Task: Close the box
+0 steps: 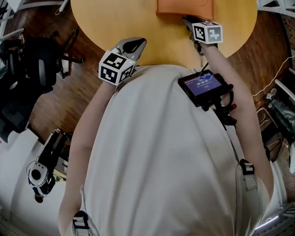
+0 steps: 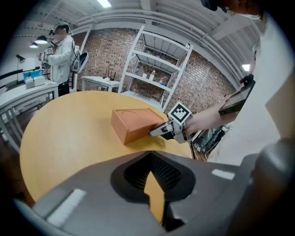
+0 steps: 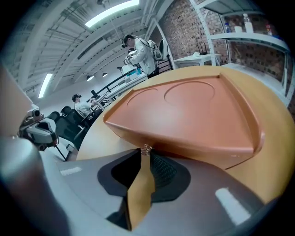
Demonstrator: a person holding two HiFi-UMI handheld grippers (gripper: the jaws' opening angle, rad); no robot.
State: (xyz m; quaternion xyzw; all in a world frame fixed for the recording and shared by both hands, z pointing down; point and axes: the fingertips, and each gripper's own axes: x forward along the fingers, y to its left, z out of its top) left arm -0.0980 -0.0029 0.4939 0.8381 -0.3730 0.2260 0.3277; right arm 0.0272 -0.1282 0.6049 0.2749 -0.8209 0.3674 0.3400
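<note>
An orange-brown box point(image 1: 184, 7) with its lid down lies on the round wooden table point(image 1: 115, 23) at the far side. Its top shows two round impressions point(image 3: 189, 94). My right gripper point(image 1: 186, 20) reaches to the box's near side; in the right gripper view its jaw tips point(image 3: 145, 154) are closed around a small metal clasp point(image 3: 146, 149) under the lid's edge. The left gripper view shows the box point(image 2: 133, 122) with the right gripper point(image 2: 154, 132) touching its corner. My left gripper point(image 1: 136, 45) hovers over the table's near edge, away from the box, with its jaws together and nothing between them.
A small screen point(image 1: 203, 85) hangs on the person's chest. A black office chair point(image 1: 37, 60) stands on the wood floor at the left, and a white device point(image 1: 41, 170) lies lower left. White shelving point(image 2: 156, 69) and a standing person point(image 2: 62, 50) are beyond the table.
</note>
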